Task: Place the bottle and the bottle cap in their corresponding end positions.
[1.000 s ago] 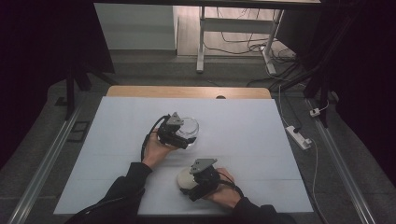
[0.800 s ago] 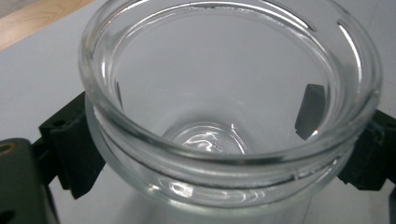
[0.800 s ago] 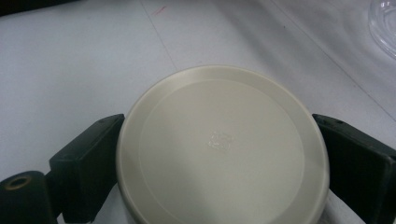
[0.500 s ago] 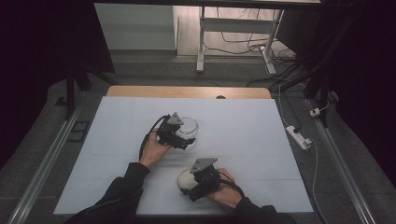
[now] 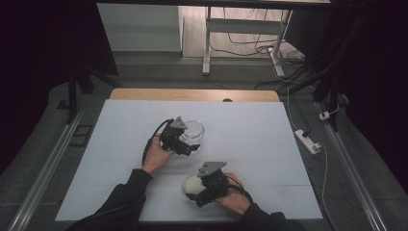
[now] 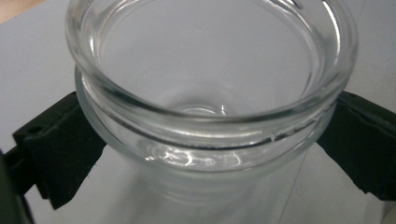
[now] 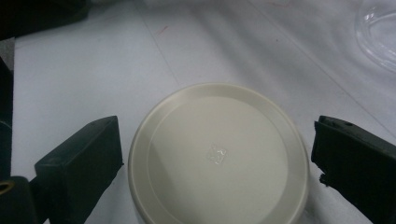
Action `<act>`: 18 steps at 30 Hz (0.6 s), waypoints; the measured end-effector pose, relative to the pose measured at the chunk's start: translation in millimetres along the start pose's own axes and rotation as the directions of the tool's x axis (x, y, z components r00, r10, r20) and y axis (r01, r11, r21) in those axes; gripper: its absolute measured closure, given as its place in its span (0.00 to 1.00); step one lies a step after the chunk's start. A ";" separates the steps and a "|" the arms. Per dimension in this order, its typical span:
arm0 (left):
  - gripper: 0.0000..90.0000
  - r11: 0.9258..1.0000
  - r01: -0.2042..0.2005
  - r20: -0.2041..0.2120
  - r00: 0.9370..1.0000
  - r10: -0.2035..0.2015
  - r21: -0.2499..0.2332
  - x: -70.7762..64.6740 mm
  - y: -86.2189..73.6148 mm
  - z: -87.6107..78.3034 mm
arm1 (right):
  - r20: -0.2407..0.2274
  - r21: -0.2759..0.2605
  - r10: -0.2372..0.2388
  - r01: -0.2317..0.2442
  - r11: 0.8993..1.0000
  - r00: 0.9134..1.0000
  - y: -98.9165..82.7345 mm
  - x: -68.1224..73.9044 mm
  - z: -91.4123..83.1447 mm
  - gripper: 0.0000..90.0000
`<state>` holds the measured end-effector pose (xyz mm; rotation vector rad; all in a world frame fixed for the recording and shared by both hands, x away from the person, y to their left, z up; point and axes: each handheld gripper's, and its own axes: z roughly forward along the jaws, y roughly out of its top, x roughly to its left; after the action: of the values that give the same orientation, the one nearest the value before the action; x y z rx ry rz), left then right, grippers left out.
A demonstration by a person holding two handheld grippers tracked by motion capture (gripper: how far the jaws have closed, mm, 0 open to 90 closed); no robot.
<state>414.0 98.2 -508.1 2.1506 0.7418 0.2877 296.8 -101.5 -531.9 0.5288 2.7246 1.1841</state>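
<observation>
The left gripper (image 5: pixel 188 144) is pinching a clear glass jar (image 5: pixel 194 134) that is standing upright near the middle of the white table (image 5: pixel 269 144), its jaws pressing the jar's neck from both sides. Toward five o'clock from the jar, the right gripper (image 5: pixel 198 192) is sitting with its jaws spread on either side of a cream round lid (image 7: pixel 218 154) lying flat, small gaps showing at both sides.

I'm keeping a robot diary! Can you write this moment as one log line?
left gripper: jaws at glass jar sides | right gripper: open around cream lid | both on white table
</observation>
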 end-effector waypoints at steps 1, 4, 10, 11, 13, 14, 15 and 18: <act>0.00 1.000 0.003 0.000 1.000 -0.003 -0.001 -0.3 -0.2 -0.5 | 0.000 -0.004 -0.002 0.002 1.000 1.000 0.1 -0.4 -0.7 0.02; 0.00 1.000 0.002 0.001 1.000 -0.002 0.008 -0.2 -0.7 -2.3 | -0.001 -0.010 -0.002 0.002 1.000 1.000 0.6 -1.1 -2.6 0.02; 0.00 1.000 -0.006 -0.013 1.000 0.006 0.019 -2.6 -1.5 -7.0 | 0.000 -0.019 -0.003 0.003 1.000 1.000 1.9 -1.3 -5.9 0.02; 0.00 1.000 -0.005 -0.013 1.000 0.005 0.016 -2.9 -1.8 -8.1 | -0.002 -0.020 -0.003 0.003 1.000 1.000 2.1 -1.6 -6.7 0.02; 0.00 1.000 -0.001 -0.011 1.000 0.001 0.017 -3.0 -2.5 -10.5 | -0.001 -0.025 -0.001 0.001 1.000 1.000 2.3 -2.4 -8.6 0.02; 0.00 1.000 -0.001 -0.010 1.000 0.001 0.017 -3.0 -2.8 -11.7 | -0.002 -0.028 0.002 -0.002 1.000 1.000 2.5 -3.0 -9.7 0.02; 0.00 1.000 0.003 -0.011 1.000 -0.002 0.014 -3.2 -3.3 -12.9 | -0.002 -0.031 0.004 -0.004 1.000 1.000 2.6 -3.6 -10.8 0.02; 0.00 1.000 0.008 -0.009 1.000 -0.008 0.014 -3.8 -5.0 -16.2 | -0.001 -0.043 0.013 -0.013 0.999 1.000 3.1 -5.0 -14.9 0.02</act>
<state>401.8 108.7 -501.4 2.1600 0.7593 0.2891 298.6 -111.6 -519.5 0.5419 2.6940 1.2427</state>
